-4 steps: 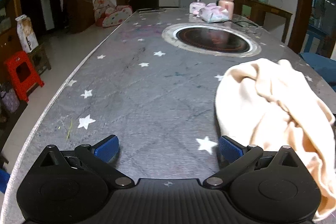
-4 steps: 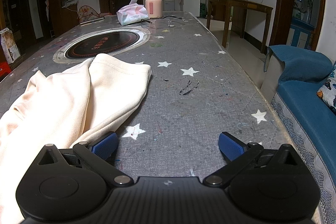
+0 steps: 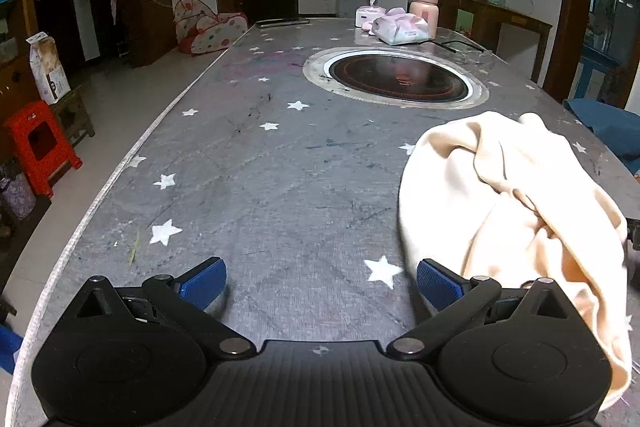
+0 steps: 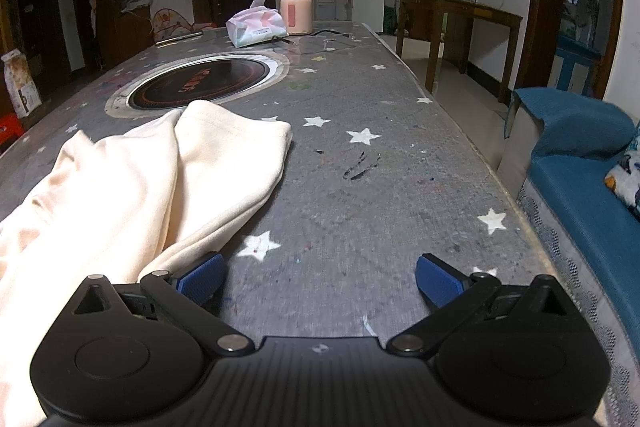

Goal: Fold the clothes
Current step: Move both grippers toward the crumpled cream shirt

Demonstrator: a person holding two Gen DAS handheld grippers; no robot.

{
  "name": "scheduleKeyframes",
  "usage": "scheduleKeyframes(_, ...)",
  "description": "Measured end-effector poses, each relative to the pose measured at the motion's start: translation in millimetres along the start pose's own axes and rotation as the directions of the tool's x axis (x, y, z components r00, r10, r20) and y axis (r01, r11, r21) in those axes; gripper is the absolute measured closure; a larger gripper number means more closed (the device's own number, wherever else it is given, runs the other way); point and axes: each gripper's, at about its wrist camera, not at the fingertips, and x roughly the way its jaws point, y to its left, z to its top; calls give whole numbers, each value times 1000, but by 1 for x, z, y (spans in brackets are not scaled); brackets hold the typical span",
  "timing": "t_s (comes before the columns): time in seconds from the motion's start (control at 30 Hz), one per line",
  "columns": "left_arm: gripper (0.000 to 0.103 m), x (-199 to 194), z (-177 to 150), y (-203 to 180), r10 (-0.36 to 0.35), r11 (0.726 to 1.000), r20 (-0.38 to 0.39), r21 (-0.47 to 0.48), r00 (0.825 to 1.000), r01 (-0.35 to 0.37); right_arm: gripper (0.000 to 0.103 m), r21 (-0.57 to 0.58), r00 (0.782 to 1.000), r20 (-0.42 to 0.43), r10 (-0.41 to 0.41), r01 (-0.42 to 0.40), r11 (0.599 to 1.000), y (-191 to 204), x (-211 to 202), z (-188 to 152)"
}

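Two spread tongs [image 3: 322, 281] [image 4: 320, 277] beside cream garment [image 4: 160, 179]; labels illegible.

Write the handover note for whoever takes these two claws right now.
Left claw: open, empty, low over the table.
Right claw: open, empty, also low over the table.
Cream garment: lies crumpled on the table between the two claws, its hemmed end toward the round inset burner. One blue pad of each claw sits right at its edge.
Done: no fold visible.
Left: grip the garment, spread it flat, fold it.
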Motion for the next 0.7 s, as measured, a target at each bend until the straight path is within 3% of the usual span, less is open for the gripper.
scheduleKeyframes(0.17, 0, -8, -1, -4, -17, 1000, 0, -14, 1000, 17, 0, -38, 999, 36, 15, -14, 999, -2, -8, 3)
scheduleKeyframes(0.27, 0, -13, -2, -6, -27, 999, -1, -22, 1000, 27, 0, -60, 996, 94, -7, 13, 998, 11, -33, -11)
scheduleKeyframes(0.7, 0, -31, -4, -16, -63, 998, 5, -11, 998, 63, 0, -68, 996, 56, 65, -61, 996, 27, -69, -28)
